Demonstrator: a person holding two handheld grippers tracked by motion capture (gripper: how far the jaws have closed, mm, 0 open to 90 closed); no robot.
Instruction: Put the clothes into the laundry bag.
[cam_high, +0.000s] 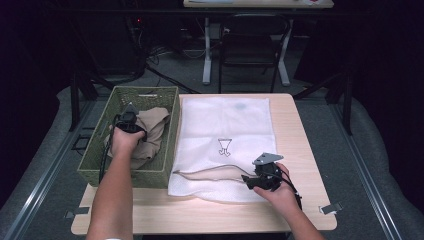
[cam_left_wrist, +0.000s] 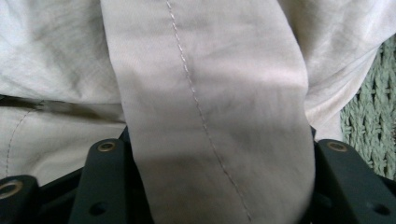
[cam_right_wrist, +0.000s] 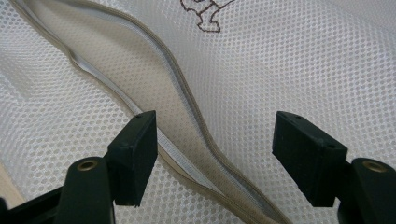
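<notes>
My left gripper (cam_high: 128, 121) clamped a garment (cam_left_wrist: 205, 116) fold inside the basket (cam_high: 170, 131); beside it, my right gripper (cam_right_wrist: 215, 154) stood open astride the bag (cam_right_wrist: 299, 65) zipper (cam_right_wrist: 187, 93), best gripped deep.

I see light wood bench (cam_high: 300, 150): green woven basket (cam_high: 100, 167) at left, white mesh laundry bag (cam_high: 225, 125) flat beside it.

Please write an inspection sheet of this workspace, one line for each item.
Surface: wooden table, bare at the right and front edges.
Job's things: beige cloth in the green woven basket; white mesh bag flat, zipper open.
Clutter: nothing seen.
Grippers: left gripper in the basket, a cloth fold between its jaws, grip uncertain; right gripper open over the zipper.
Cables: black cable by the right hand.
Surroundings: chair and second table behind; grey floor.
</notes>
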